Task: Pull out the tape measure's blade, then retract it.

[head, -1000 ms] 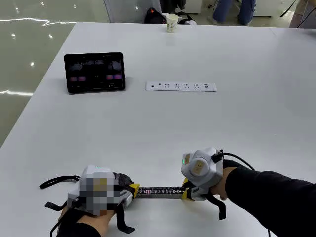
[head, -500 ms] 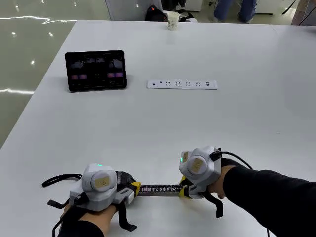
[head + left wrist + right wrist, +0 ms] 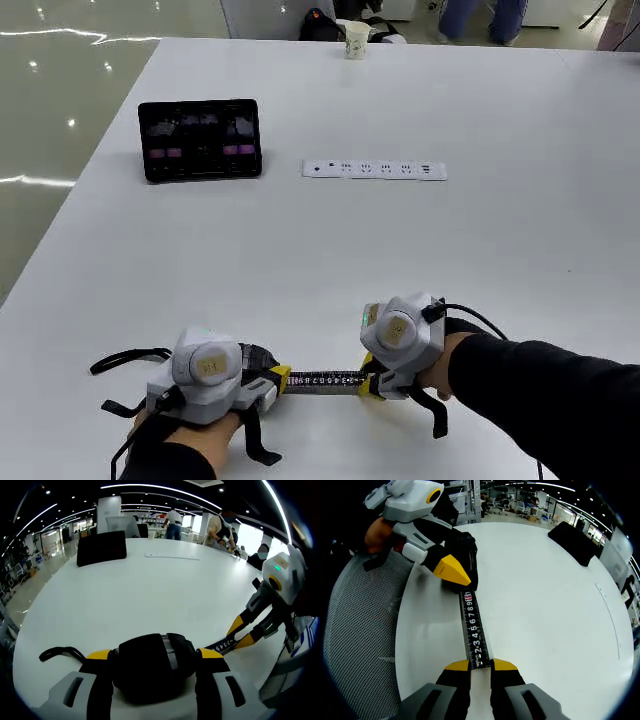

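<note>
The black tape measure (image 3: pixel 152 670) is clamped by the left hand-held gripper (image 3: pixel 155 653) at the bench (image 3: pixel 400 260) near edge; its numbered blade (image 3: pixel 472 625) is pinched by the right hand-held gripper (image 3: pixel 480 666). A tablet (image 3: pixel 200 138) and power strip (image 3: pixel 375 170) lie well beyond.

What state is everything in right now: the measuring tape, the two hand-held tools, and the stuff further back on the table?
left tool: shut on the tape measure case.
right tool: shut on the tip of the blade.
blade: pulled out a short way, numbers facing up.
tablet: propped up, screen lit.
power strip: lying flat, nothing plugged in.
paper cup: upright.
</note>
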